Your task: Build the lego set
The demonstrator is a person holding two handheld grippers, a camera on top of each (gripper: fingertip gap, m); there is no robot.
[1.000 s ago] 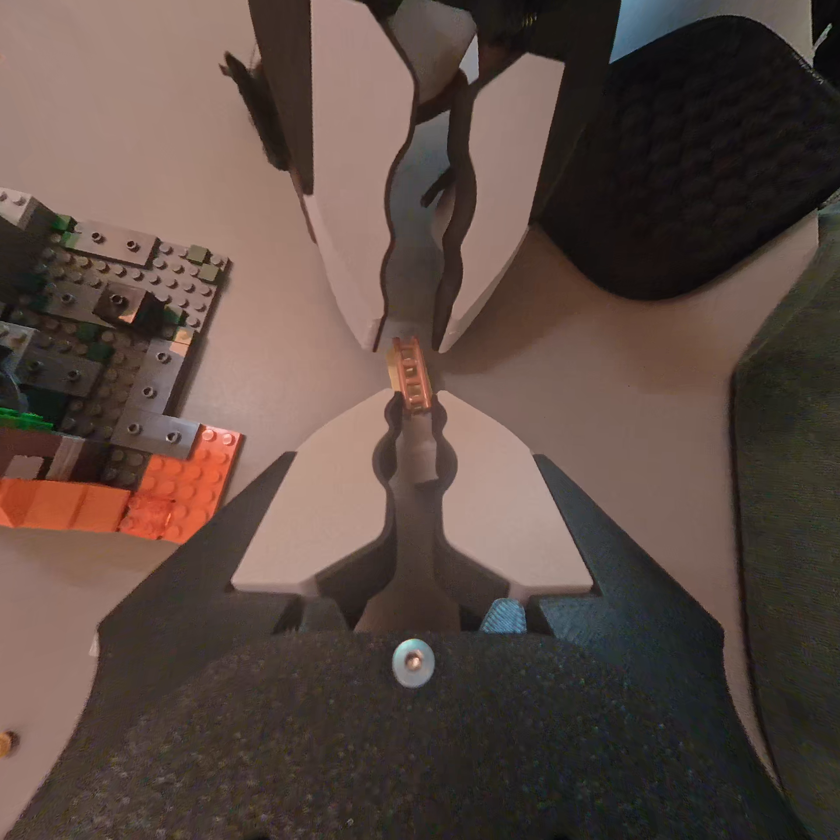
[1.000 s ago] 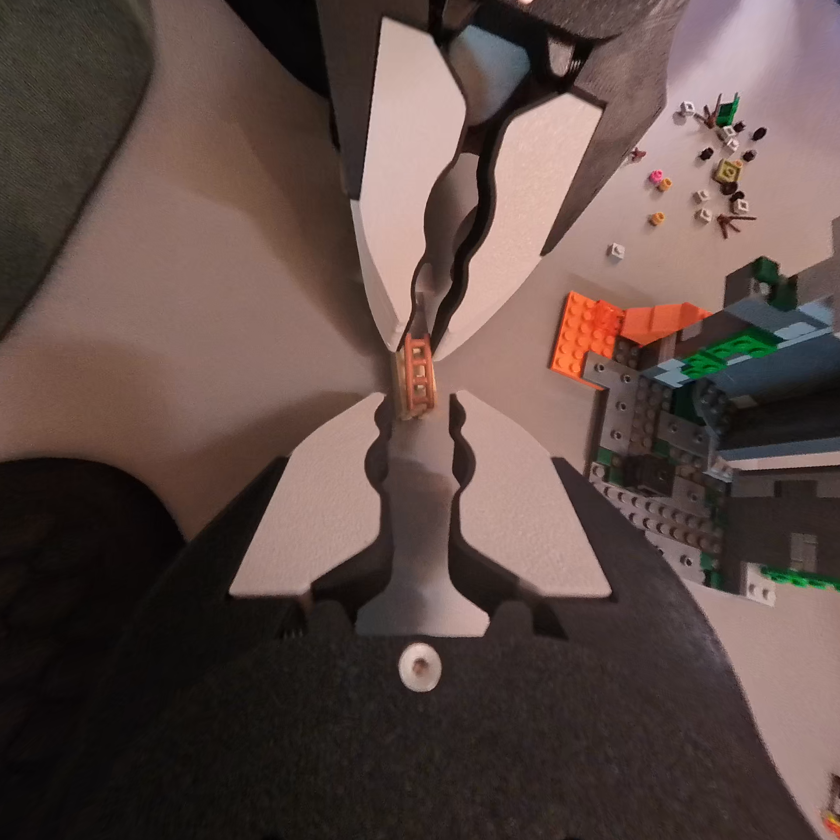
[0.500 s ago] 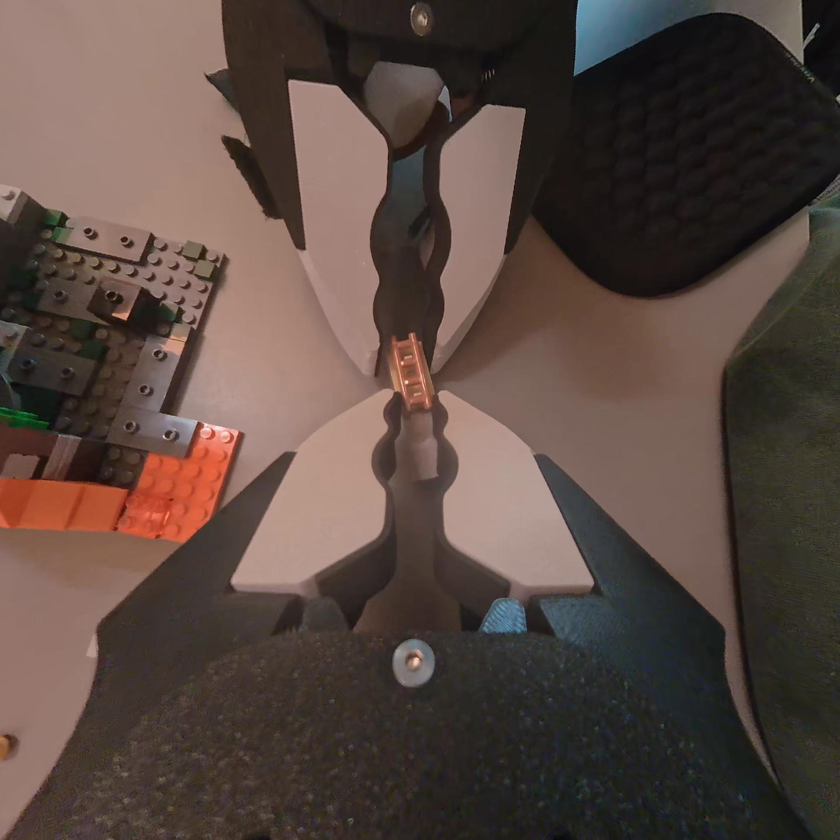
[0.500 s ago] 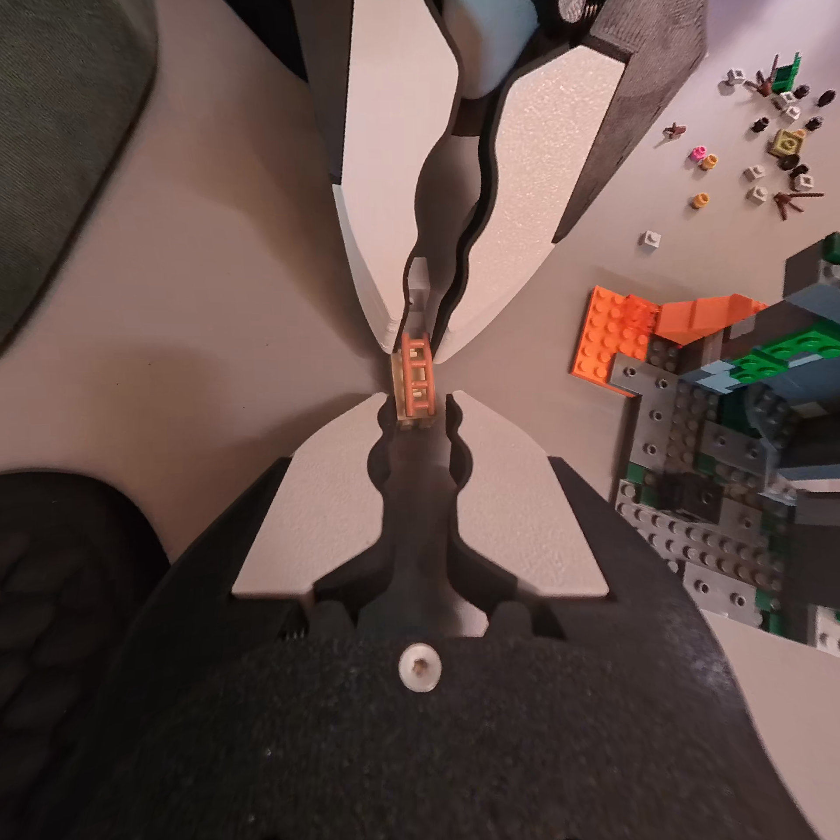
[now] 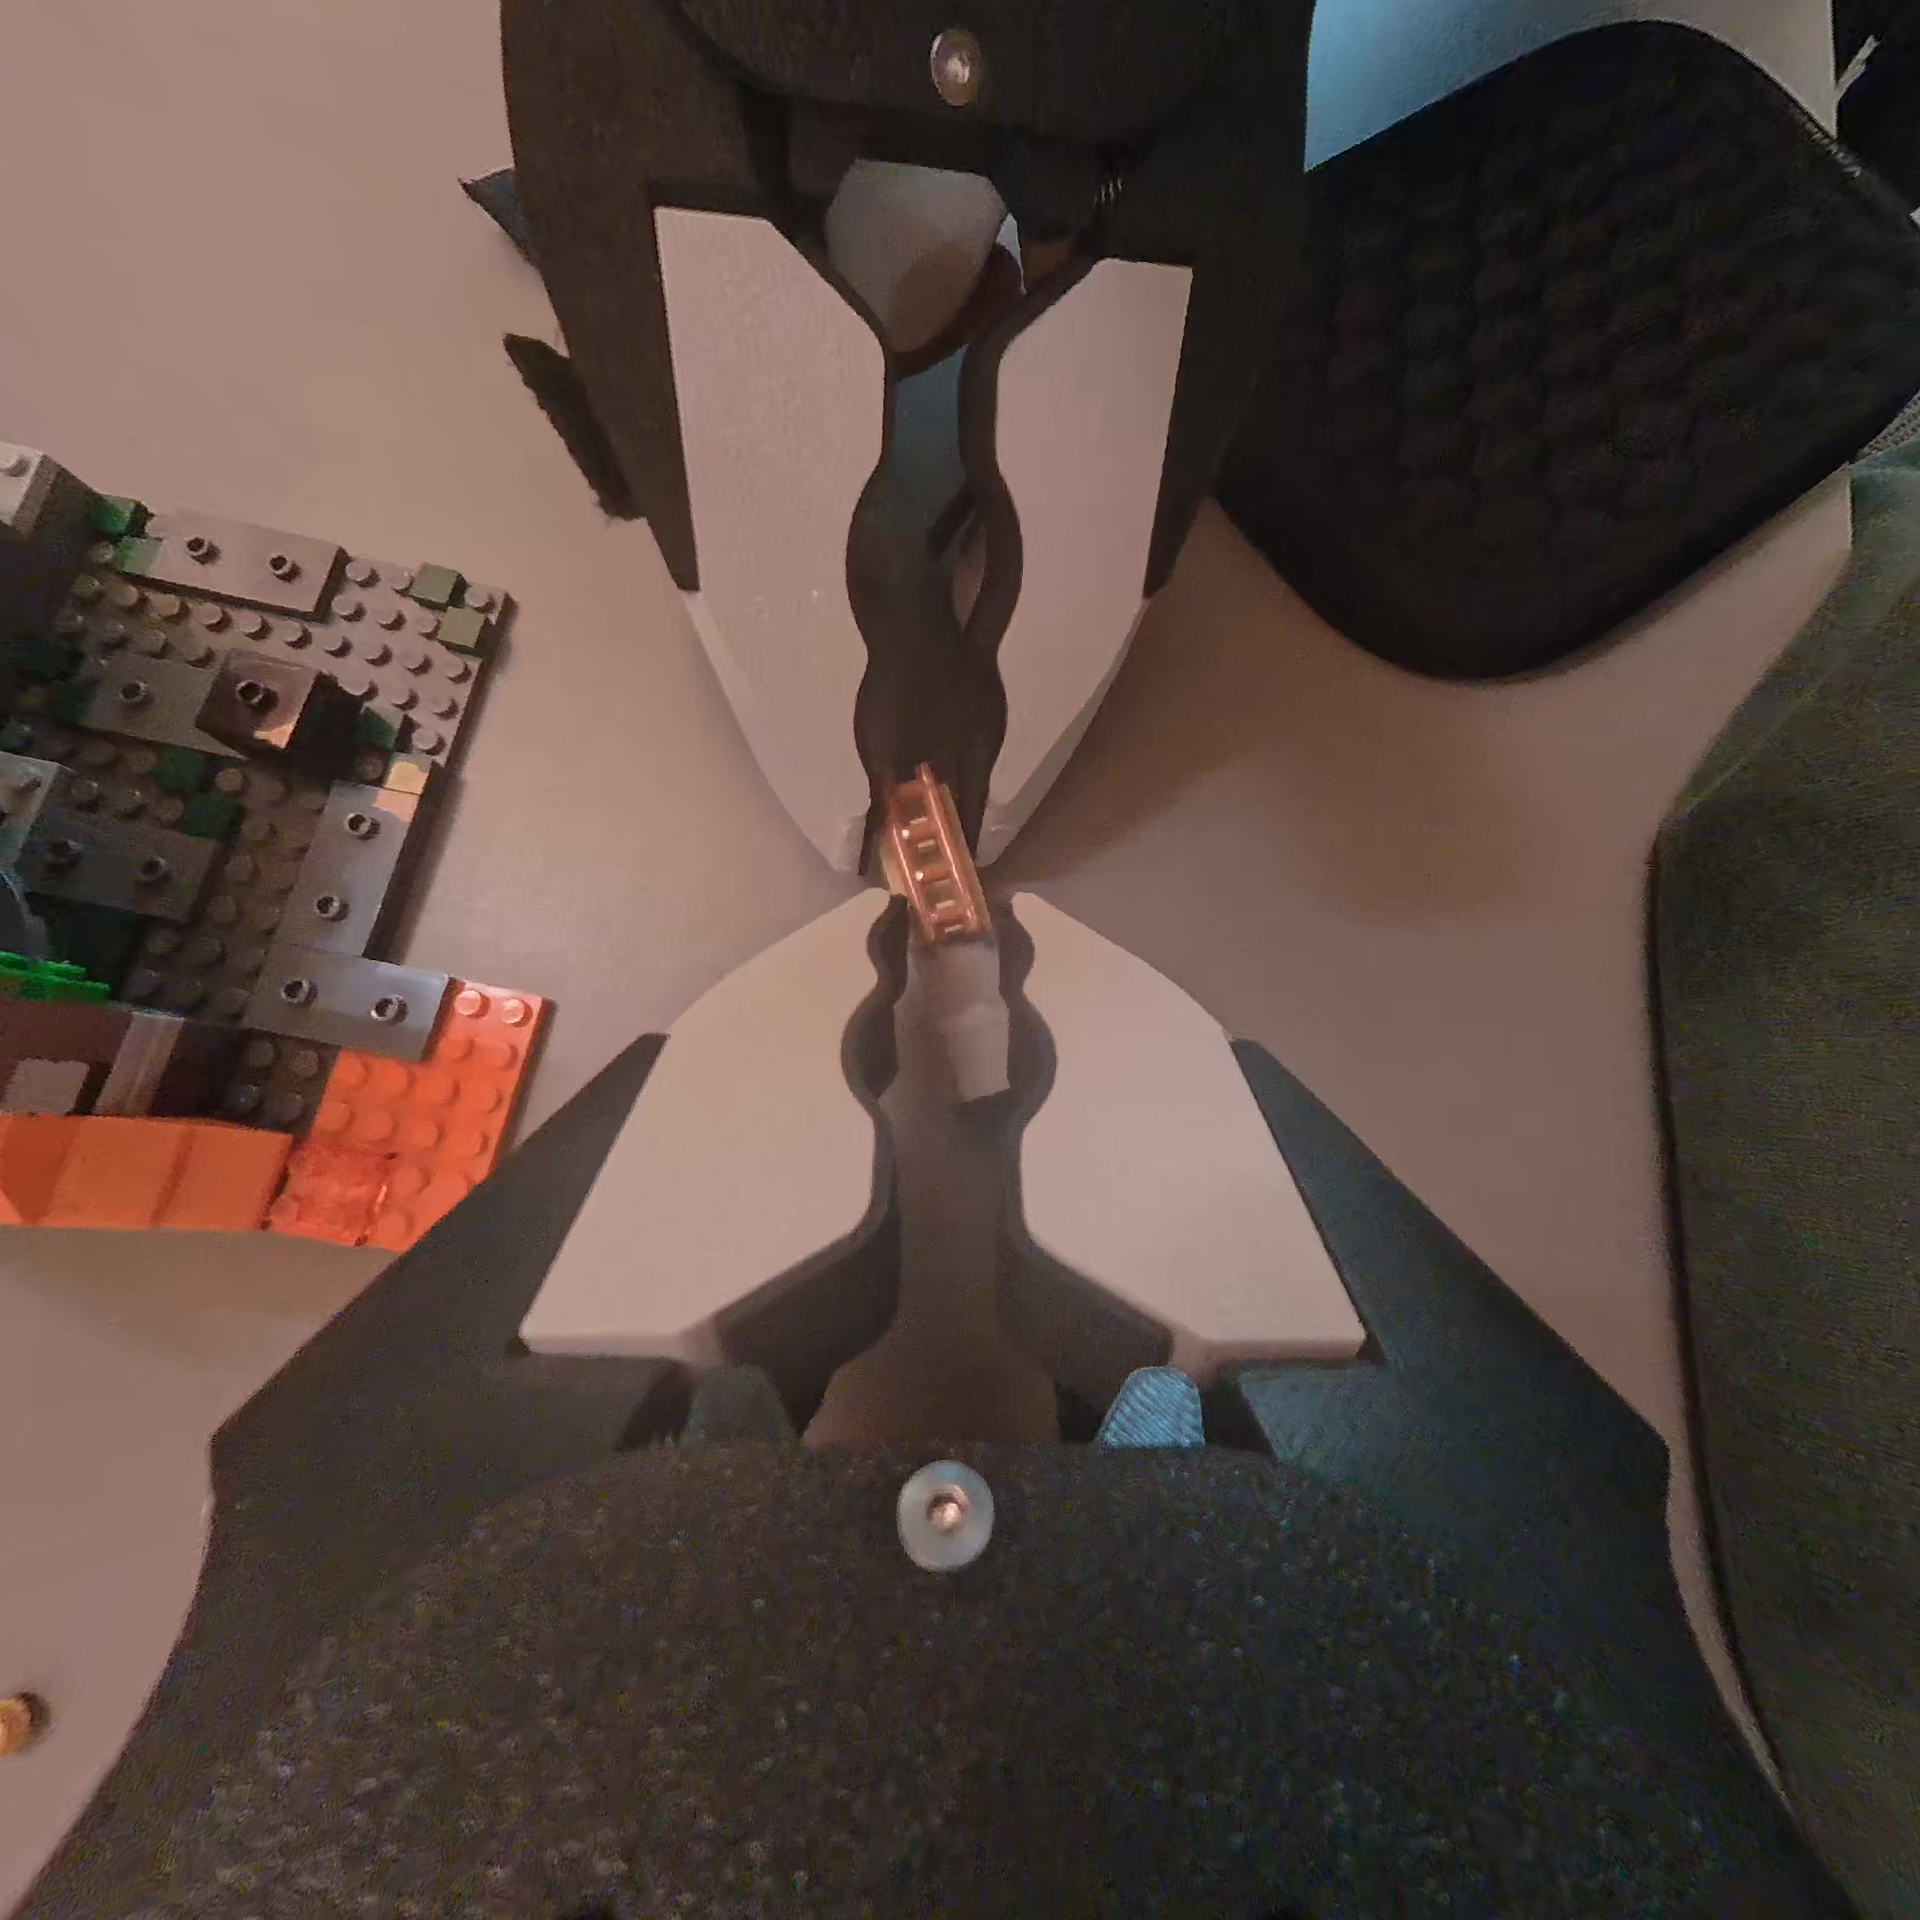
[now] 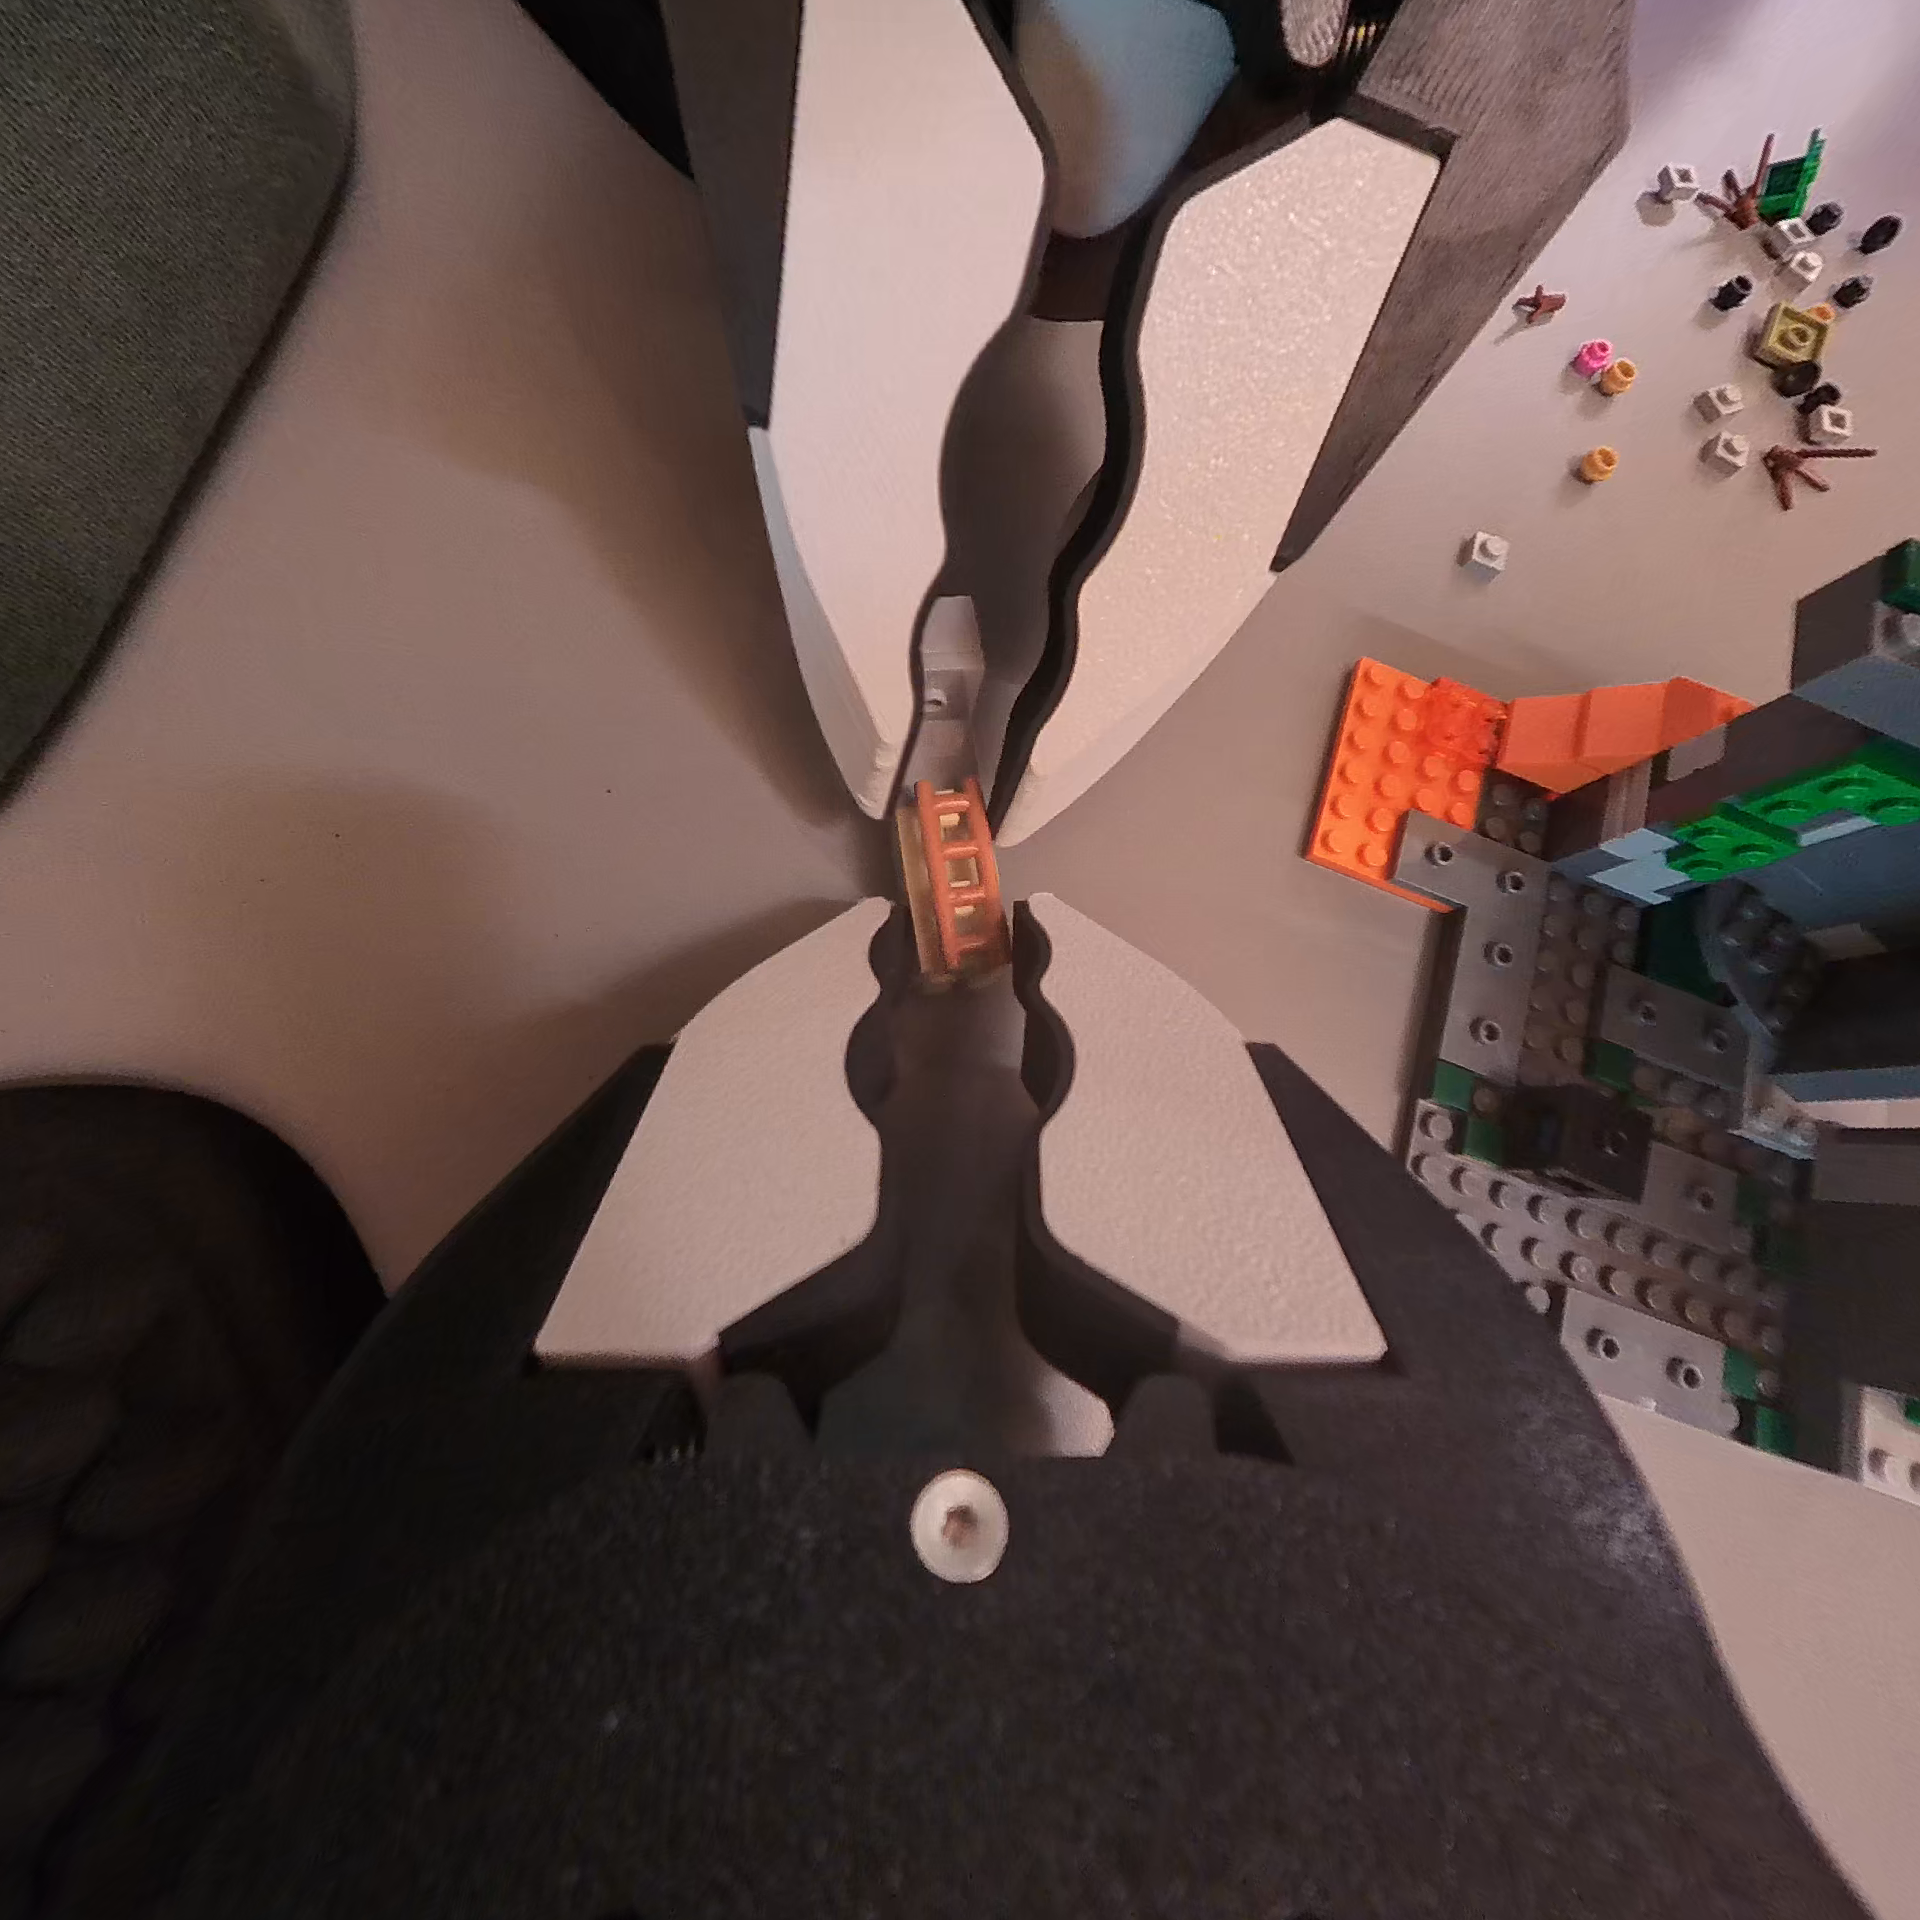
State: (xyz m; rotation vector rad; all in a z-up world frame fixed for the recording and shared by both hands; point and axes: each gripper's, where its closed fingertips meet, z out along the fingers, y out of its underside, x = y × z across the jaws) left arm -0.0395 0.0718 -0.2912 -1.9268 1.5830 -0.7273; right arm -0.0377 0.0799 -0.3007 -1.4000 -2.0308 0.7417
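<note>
Since a second ago, the two grippers have been drawn closer tip to tip, so that in the left wrist view the opposing gripper's body now shows down to its screw, and the right gripper's fingers have narrowed around the piece between them. The left gripper [image 5: 940,914] is seen pinching a small grey brick piece [image 5: 961,1023], which carries an orange ladder-like piece backed with tan [image 5: 932,860] at its front end. That ladder piece reaches into the right gripper [image 6: 954,920], whose fingertips stand on either side of it; its right pad looks to be against the piece, but whether both pads press on it cannot be told. In the right wrist view the same ladder piece [image 6: 958,896] is seen on edge, with the grey brick [image 6: 948,698] behind it between the left gripper's fingers. Both grippers are held above a pale table [image 5: 260,312]. A grey, green and orange brick model [image 5: 208,852] lies on the table to the left gripper's left, and a scatter of small loose pieces [image 6: 1766,332] lies beyond it. A black mesh chair seat [image 5: 1558,364] and grey-green fabric [image 5: 1818,1039] are seen at the table's edge.
</note>
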